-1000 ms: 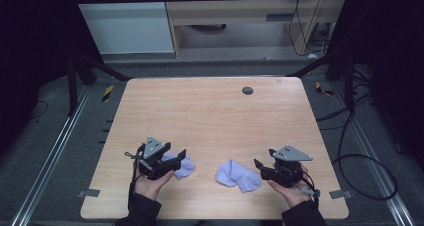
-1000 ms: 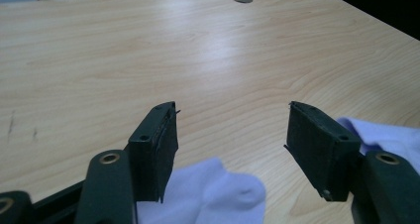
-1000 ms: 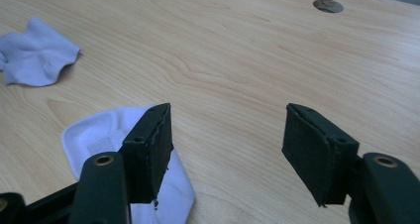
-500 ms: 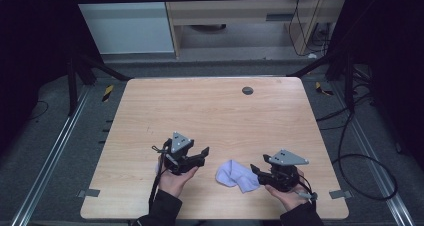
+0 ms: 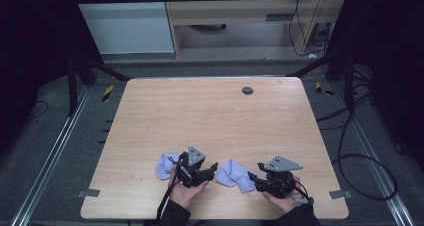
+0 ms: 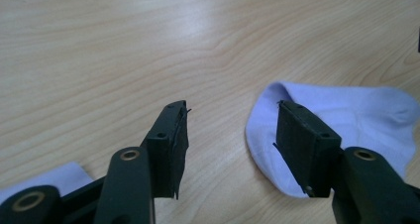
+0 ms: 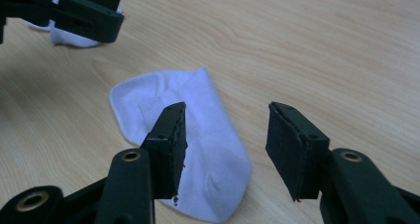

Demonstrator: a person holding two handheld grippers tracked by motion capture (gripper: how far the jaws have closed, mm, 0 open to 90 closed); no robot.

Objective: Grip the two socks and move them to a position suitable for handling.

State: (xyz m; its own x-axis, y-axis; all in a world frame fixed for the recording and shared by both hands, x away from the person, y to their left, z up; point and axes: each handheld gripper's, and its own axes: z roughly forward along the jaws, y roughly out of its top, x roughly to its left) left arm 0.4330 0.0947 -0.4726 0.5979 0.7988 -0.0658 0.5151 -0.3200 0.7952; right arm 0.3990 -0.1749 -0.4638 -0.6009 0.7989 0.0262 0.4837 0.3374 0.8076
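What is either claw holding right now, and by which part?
Nothing. Both claws have just been closing but grip nothing: the left claw stands open at the middle sock's edge, and the right claw is open over its other end.

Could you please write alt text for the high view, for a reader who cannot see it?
A person's hands hold the left claw and right claw, jaws apart, at either end of a pale sock near the front edge of a wooden table. Another sock lies behind the left claw.

Round dark disc (image 5: 247, 90) near the wooden table's (image 5: 210, 121) far edge; yellow-black tape strips (image 5: 108, 92) on the floor.
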